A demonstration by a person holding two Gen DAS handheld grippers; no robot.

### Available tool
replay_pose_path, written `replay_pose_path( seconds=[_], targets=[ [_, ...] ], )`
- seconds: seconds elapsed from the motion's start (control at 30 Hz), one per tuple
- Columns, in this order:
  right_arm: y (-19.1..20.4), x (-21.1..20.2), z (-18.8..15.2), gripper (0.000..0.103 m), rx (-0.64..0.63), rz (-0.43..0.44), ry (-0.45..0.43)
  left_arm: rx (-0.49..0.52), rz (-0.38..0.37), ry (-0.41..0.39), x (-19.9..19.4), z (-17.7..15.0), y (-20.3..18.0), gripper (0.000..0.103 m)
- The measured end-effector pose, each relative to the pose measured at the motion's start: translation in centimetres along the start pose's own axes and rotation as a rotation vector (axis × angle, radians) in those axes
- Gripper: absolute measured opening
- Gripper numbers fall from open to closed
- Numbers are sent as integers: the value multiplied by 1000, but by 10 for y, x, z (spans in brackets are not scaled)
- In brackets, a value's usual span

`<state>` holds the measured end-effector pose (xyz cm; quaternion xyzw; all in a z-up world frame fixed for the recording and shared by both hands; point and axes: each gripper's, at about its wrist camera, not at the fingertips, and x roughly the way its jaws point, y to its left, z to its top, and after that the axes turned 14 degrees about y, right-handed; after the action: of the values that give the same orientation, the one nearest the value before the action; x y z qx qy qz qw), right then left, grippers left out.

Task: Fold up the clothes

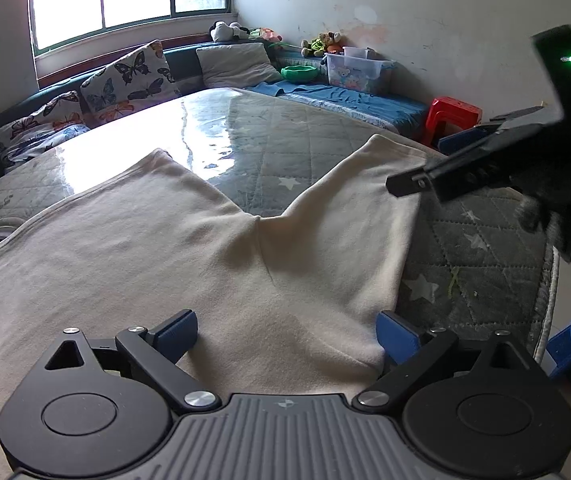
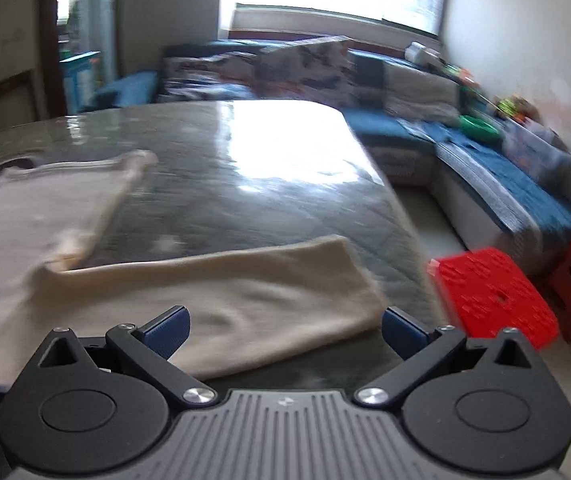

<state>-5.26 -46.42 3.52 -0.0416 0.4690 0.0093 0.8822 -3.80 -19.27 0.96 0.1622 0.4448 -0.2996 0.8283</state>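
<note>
The left gripper (image 1: pixel 287 334) sits nearest the lens, its blue-padded fingers (image 1: pixel 175 332) spread wide with nothing between them, poised low over the near part of a cream-coloured cotton garment (image 1: pixel 189 248). That garment lies spread flat on the grey quilted worktop (image 1: pixel 269 128) with star patterns under a shiny clear cover, its two ends fanning away from the camera. The right gripper (image 2: pixel 283 332) is likewise wide apart and empty, hovering above the garment's right-hand section (image 2: pixel 245 280) near the worktop's edge. A red plastic stool (image 2: pixel 493 292) stands on the floor just beside that edge. The right wrist view is blurred.
</note>
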Motion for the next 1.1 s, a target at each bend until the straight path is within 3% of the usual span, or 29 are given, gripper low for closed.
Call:
replay_pose_path(
  seconds=[0.17, 0.33, 0.67, 0.87, 1.1],
  targets=[
    [35, -15, -7, 103, -148, 89, -15, 14, 16, -23, -10, -3, 2, 98],
    [51, -8, -18, 103, -246, 95, 26, 15, 27, -19, -13, -9, 8, 98],
    [48, -19, -15, 103, -227, 91, 11, 7, 21, -9, -12, -13, 10, 98],
    [43, 7, 1, 103, -174, 150, 39, -3, 24, -6, -14, -14, 12, 99],
    [14, 16, 10, 103, -53, 99, 37, -34, 19, -24, -28, -26, 20, 99]
  ],
)
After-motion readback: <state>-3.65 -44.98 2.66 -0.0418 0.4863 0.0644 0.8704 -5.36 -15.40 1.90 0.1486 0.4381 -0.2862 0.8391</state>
